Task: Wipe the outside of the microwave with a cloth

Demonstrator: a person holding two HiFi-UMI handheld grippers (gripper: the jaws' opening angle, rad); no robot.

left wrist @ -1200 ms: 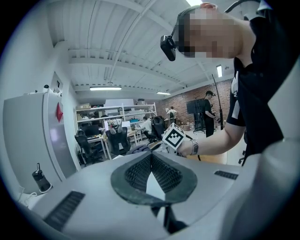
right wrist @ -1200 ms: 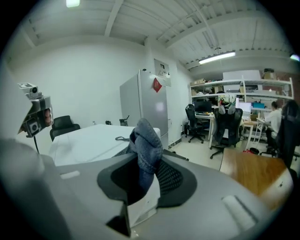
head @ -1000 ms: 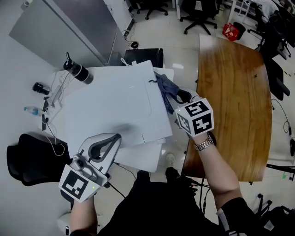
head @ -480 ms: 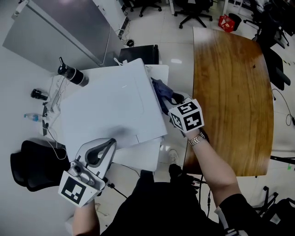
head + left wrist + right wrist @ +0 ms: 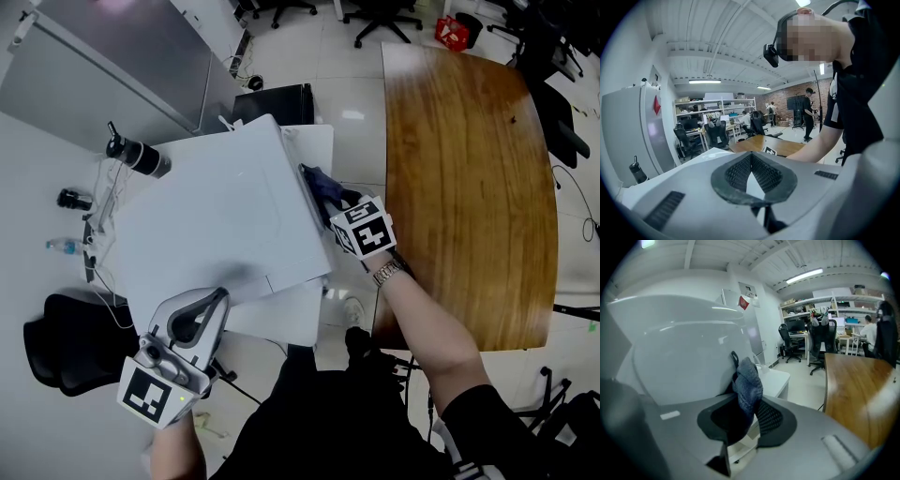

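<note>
The head view shows the white microwave [image 5: 211,211] with the left tongs [image 5: 217,298] off its near corner and the right tongs [image 5: 323,192] at its right wall beside a wooden surface [image 5: 469,178]. The left gripper view shows its tongs [image 5: 751,157] pressed together, empty. The right gripper view shows its tongs [image 5: 743,413] clamped on a blue cloth [image 5: 748,383], which seems to touch the microwave's side.

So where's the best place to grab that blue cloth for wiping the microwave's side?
Probably the bunched middle, where the right gripper pinches it now. The cloth is soft and folded thick there, so the jaws get a firm bite. Coming in from the microwave's right side leaves loose fabric lying against that wall.
</note>
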